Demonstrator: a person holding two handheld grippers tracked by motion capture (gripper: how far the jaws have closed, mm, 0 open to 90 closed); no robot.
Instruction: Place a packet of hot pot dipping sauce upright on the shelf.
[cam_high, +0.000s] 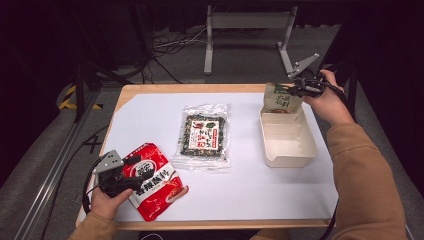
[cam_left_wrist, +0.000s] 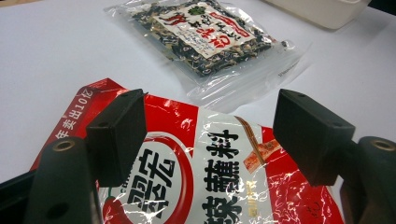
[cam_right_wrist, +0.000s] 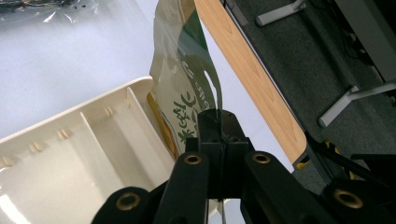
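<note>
**A:** What has the right claw (cam_high: 296, 90) got over there at the far side of the bench (cam_high: 250, 195)?

**B:** A green-and-tan packet (cam_high: 281, 98). The jaws are pinched tight on its top edge, and in the right gripper view you can see the film squeezed flat between them. The packet hangs upright with its lower end inside the far end of the cream tray (cam_high: 290, 150).

**A:** And the tray itself?

**B:** It sits on the white sheet toward the right, with a divider across it near the far end.

**A:** The left claw (cam_high: 137, 172)?

**B:** Its jaws stand wide apart, gripping nothing. It sits low over the red sauce packet (cam_high: 159, 192), which lies flat near the front left corner. From the left gripper view the red packet (cam_left_wrist: 224, 186) shows between the two jaws, but I can't tell whether they touch it.

**A:** Anything else?

**B:** A clear bag of dark dried bits (cam_high: 204, 135) lies flat in the middle, apart from both claws.
</note>
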